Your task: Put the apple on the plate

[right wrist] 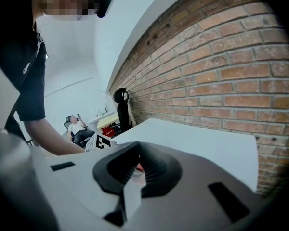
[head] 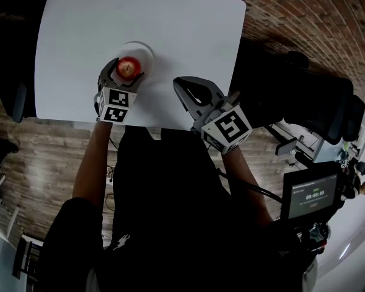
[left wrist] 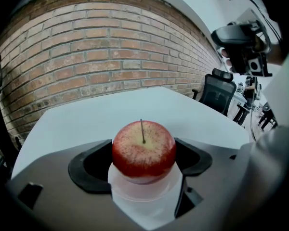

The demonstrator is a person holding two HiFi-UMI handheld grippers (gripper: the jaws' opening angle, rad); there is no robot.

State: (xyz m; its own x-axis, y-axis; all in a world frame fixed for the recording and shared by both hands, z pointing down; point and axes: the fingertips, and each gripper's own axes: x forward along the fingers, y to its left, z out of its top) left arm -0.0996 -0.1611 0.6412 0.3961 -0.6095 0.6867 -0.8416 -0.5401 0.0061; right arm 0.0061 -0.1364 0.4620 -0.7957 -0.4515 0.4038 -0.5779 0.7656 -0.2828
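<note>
A red apple [head: 129, 67] with its stem up stands between the jaws of my left gripper [head: 126, 72] at the near left of the white table [head: 170, 23]. In the left gripper view both black pads [left wrist: 91, 165] press the sides of the apple [left wrist: 143, 150], and its underside is on or just above a small white plate [left wrist: 144, 196]. The plate [head: 145, 50] shows beyond the apple in the head view. My right gripper [head: 184, 85] hovers to the right of the plate, jaws shut and holding nothing [right wrist: 137, 165].
The table's near edge [head: 146, 125] runs just under both grippers. A brick wall [left wrist: 101, 57] stands beyond the table. Black office chairs [head: 304, 96] sit to the right, and a device with a lit screen [head: 313, 196] lies at the lower right.
</note>
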